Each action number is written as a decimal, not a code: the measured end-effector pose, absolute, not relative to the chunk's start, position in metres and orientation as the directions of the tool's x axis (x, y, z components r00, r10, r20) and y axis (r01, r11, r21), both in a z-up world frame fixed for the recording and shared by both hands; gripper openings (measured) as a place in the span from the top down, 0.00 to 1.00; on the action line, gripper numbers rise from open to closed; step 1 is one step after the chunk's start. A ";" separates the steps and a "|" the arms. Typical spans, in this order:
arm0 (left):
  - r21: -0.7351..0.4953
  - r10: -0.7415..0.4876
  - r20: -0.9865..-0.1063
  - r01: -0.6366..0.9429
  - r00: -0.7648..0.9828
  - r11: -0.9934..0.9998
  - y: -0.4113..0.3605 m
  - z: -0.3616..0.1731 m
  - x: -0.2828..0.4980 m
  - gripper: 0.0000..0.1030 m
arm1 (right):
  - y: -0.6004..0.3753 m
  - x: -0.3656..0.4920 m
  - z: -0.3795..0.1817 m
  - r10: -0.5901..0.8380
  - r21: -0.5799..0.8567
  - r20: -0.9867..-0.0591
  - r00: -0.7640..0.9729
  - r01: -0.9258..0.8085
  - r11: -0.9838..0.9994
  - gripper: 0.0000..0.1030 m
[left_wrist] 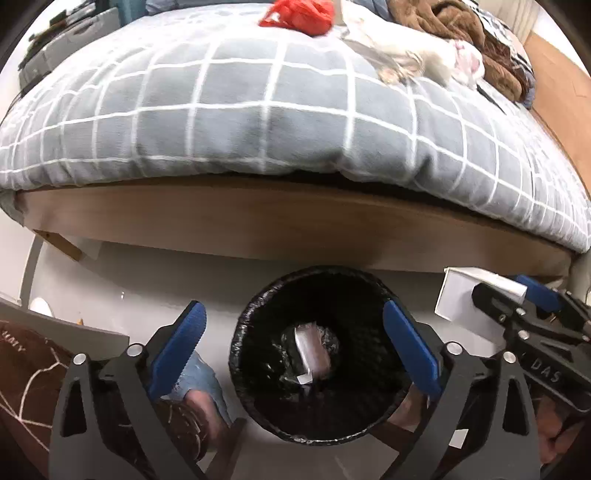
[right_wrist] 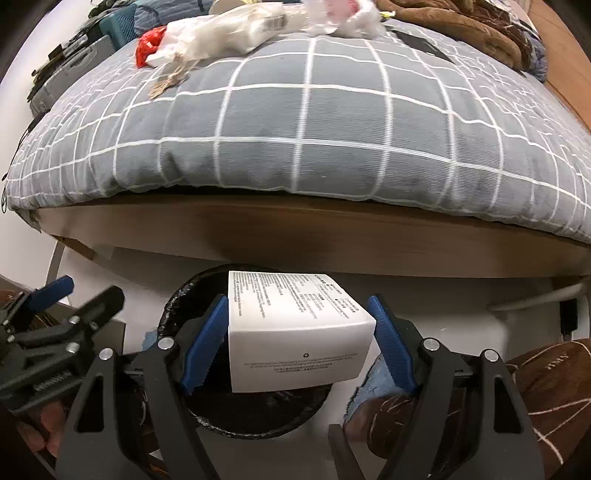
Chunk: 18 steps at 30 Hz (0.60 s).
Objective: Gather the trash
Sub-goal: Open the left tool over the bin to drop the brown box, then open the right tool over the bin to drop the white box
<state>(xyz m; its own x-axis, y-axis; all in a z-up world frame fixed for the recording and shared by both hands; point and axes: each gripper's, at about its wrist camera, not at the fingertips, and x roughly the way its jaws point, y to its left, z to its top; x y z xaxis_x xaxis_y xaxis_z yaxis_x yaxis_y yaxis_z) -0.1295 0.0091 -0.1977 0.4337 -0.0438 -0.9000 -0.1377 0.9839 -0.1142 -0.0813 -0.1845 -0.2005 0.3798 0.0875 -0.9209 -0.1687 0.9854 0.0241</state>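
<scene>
From the left wrist camera, the left gripper [left_wrist: 293, 347] hangs over a round black trash bin [left_wrist: 258, 302] on the pale floor [left_wrist: 147, 273]. Its two blue pads [left_wrist: 181, 339] are spread wide, and nothing is between them. Down in the bottom of the bin lies a small brown and silver wrapper [left_wrist: 310, 350]. On the right side, the right gripper [left_wrist: 524, 295] shows from the side, holding a white box [left_wrist: 458, 299]. Far behind the bin is a bed with a wooden frame [left_wrist: 295, 229] and a grey checked blanket [left_wrist: 258, 110]. On the far part of the blanket lie a red plastic bag [left_wrist: 299, 14], some white crumpled bags [left_wrist: 417, 55] and a brown blanket [left_wrist: 461, 29].

From the right wrist camera, the right gripper [right_wrist: 297, 343] is squeezing the white box [right_wrist: 299, 354], one blue pad on each side. The box has small black print on it and sits right above the black trash bin [right_wrist: 173, 302]. The left gripper [right_wrist: 70, 295] shows at the left edge, a bit blurry, with its jaws apart. The grey checked blanket [right_wrist: 314, 129] fills the far part of the view. On it, at the far left, lie the red plastic bag [right_wrist: 147, 44] and the white crumpled bags [right_wrist: 221, 33].
</scene>
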 end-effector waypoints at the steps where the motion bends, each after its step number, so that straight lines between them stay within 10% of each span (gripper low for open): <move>1: -0.110 -0.037 -0.897 -0.141 0.440 0.984 0.013 -0.195 -0.131 0.06 | -0.182 -0.082 -0.201 0.089 0.024 -0.921 0.379 -0.173 0.985 0.29; 18: -0.079 -0.002 -0.898 -0.156 0.441 0.985 0.042 -0.193 -0.137 0.06 | -0.137 -0.089 -0.207 0.098 0.023 -0.936 0.338 -0.220 0.975 0.29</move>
<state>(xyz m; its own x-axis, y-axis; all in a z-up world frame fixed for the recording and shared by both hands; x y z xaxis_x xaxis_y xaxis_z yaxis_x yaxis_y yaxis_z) -0.1373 0.0418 -0.1929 0.4409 -0.0019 -0.8975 -0.1559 0.9846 -0.0787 -0.0888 -0.1365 -0.2074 0.3378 0.0985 -0.9360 -0.2197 0.9753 0.0233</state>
